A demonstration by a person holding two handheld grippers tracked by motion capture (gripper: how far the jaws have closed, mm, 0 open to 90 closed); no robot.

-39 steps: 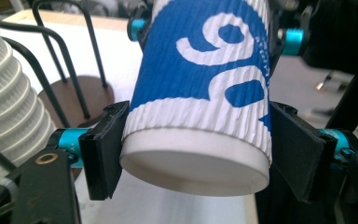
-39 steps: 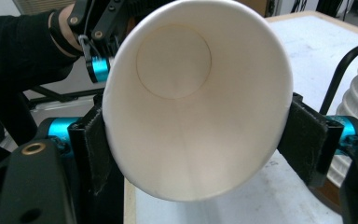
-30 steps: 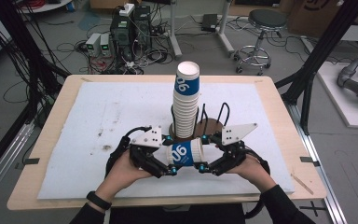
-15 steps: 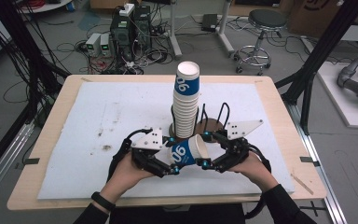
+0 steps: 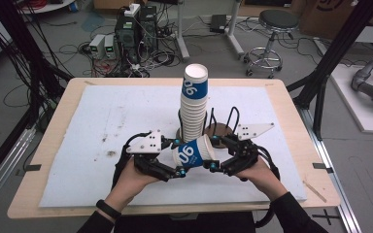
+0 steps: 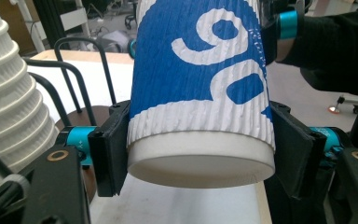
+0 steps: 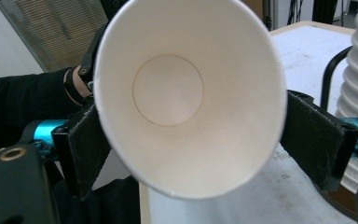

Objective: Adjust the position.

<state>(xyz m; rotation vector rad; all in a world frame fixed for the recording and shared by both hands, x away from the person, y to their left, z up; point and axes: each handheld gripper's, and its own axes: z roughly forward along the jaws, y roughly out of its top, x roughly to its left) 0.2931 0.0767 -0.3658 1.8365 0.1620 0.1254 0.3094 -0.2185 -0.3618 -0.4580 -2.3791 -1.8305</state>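
Cup [image 5: 194,153] lay sideways above the bench [image 5: 97,121], before the stack [image 5: 194,104], mid-handover: my left gripper [image 5: 177,158] had its jaws clamped on its base while my right gripper's [image 5: 212,154] jaws had just been opening around its rim. Next, I judged, the right should withdraw.

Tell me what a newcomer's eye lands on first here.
The tall stack of paper cups standing in a black wire holder at mid-table. In front of it, a single blue-and-white cup lies sideways in the air, its base clamped by the left gripper; the right gripper, jaws just opening, flanks its rim.
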